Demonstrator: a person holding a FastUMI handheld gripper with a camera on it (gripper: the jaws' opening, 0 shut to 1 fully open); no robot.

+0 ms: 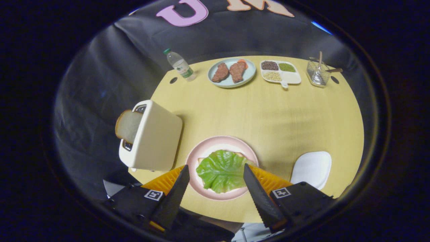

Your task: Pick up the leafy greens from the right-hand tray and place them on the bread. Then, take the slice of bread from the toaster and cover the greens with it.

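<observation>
gripper view | fingers (216, 171) wide apart, holding nothing | leafy greens (221, 170) between them, on pink plate (208, 148)

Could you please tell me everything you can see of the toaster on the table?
The toaster is a cream, boxy, smooth-sided appliance, plastic by the look of it, standing on the yellow table beside the pink plate. It has dark slots on top, and a slice of bread with a brown crust sticks out of one. It stands ahead and to the left of the open claw, which does not touch it.
</observation>
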